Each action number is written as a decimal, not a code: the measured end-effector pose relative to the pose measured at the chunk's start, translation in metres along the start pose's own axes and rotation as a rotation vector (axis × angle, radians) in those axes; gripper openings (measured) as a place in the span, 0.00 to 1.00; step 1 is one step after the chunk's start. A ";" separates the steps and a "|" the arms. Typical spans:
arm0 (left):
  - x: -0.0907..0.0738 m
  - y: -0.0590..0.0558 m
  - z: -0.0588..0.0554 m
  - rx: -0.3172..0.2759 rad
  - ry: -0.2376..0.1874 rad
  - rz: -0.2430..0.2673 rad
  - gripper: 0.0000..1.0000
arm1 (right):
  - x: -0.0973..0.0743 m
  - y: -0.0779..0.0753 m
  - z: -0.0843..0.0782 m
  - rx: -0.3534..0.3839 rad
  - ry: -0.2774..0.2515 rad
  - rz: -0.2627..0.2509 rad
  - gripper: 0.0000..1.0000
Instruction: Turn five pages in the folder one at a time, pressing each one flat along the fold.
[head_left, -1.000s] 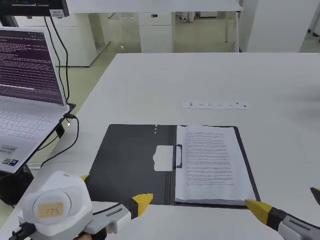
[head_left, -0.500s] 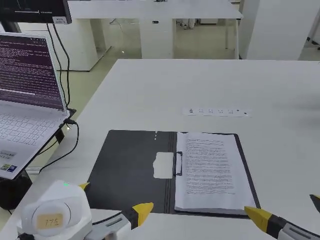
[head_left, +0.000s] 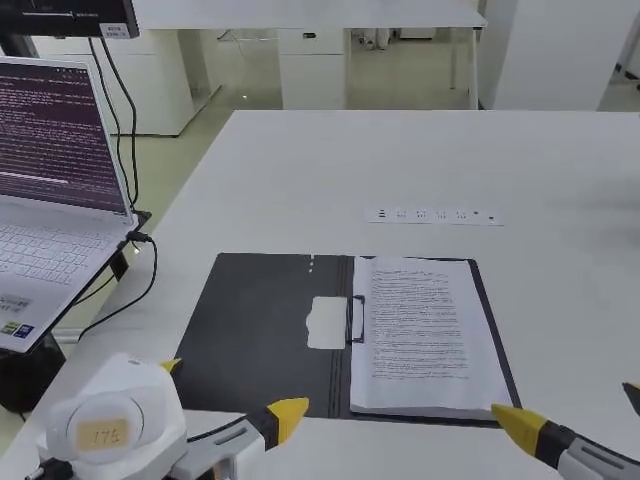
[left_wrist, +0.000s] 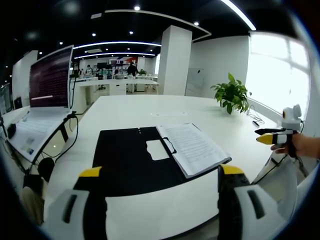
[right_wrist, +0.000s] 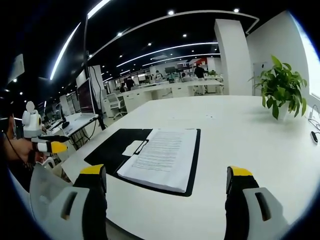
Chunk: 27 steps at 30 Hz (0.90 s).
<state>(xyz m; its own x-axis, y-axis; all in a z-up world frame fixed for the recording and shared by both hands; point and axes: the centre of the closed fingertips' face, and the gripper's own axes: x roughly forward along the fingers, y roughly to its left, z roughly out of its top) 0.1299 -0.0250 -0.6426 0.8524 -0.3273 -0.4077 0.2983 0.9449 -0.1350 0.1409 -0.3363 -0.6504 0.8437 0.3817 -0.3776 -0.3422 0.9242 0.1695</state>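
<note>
A black folder (head_left: 265, 330) lies open on the white table, a stack of printed pages (head_left: 425, 330) clipped to its right half by a black clip (head_left: 355, 318). The pages lie flat. My left gripper (head_left: 230, 390) hovers open at the near left corner of the folder, its yellow tips apart and holding nothing. My right gripper (head_left: 577, 410) is open too, just off the folder's near right corner. In the left gripper view the folder (left_wrist: 130, 160) and pages (left_wrist: 192, 147) lie beyond my open left gripper (left_wrist: 161, 171). In the right gripper view the pages (right_wrist: 162, 157) lie ahead of the right gripper (right_wrist: 166, 171).
An open laptop (head_left: 50, 200) stands at the left on a lower stand, with a black cable (head_left: 140, 270) hanging beside the table edge. A white socket strip (head_left: 432, 214) lies behind the folder. A potted plant (right_wrist: 282, 85) stands far right. White tabletop stretches behind and right of the folder.
The head camera has bobbed slightly. Folder and pages are unchanged, and both grippers stay open in about the same places.
</note>
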 end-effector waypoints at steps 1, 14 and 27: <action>0.000 0.000 0.000 0.000 0.002 -0.001 0.93 | 0.000 0.000 0.000 0.000 0.000 0.000 1.00; 0.004 0.000 -0.007 0.010 0.019 -0.012 0.93 | -0.002 -0.002 -0.001 0.010 -0.004 -0.011 1.00; 0.027 -0.020 -0.010 0.058 0.051 -0.083 0.87 | -0.009 -0.005 -0.006 0.033 -0.011 -0.035 0.99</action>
<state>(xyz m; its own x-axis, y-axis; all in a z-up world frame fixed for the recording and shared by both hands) 0.1431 -0.0524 -0.6603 0.8015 -0.4020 -0.4427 0.3925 0.9122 -0.1177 0.1327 -0.3441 -0.6534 0.8592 0.3488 -0.3742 -0.2990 0.9360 0.1859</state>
